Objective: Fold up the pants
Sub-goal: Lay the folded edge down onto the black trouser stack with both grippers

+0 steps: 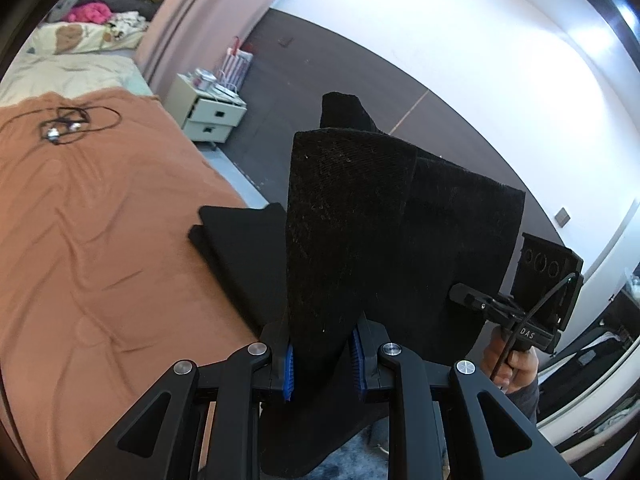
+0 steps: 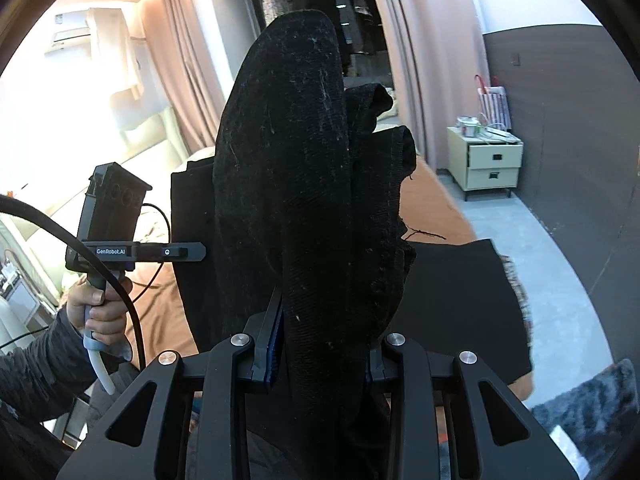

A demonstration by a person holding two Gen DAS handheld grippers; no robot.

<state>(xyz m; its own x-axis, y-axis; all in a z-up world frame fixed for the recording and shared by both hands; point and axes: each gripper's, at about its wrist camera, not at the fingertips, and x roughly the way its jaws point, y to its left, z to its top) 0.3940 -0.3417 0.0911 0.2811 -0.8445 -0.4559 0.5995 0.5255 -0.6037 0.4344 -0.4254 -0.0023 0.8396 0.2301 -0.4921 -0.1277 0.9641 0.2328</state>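
Bedroom, rust blanket [image 1: 100, 220] on the bed. Seen from the left wrist, the left gripper [image 1: 322, 364] pinches the black pants [image 1: 360, 220] narrowly, lifted above a folded black cloth [image 1: 240, 240]; I'd keep both corners level and taut before laying over. Nightstand [image 1: 208, 108] drawers look slightly ajar, contents hidden.

From the right wrist, the right gripper [image 2: 320, 344] clamps bunched pants [image 2: 296, 160]; nightstand [image 2: 488, 160] top carries cans.

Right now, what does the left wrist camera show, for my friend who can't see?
The left gripper pinches a fold of black pants between its blue-padded fingers, lifted above a bed with an orange-brown blanket. The right gripper holds the same cloth on the right, and a pale nightstand stands by the wall.
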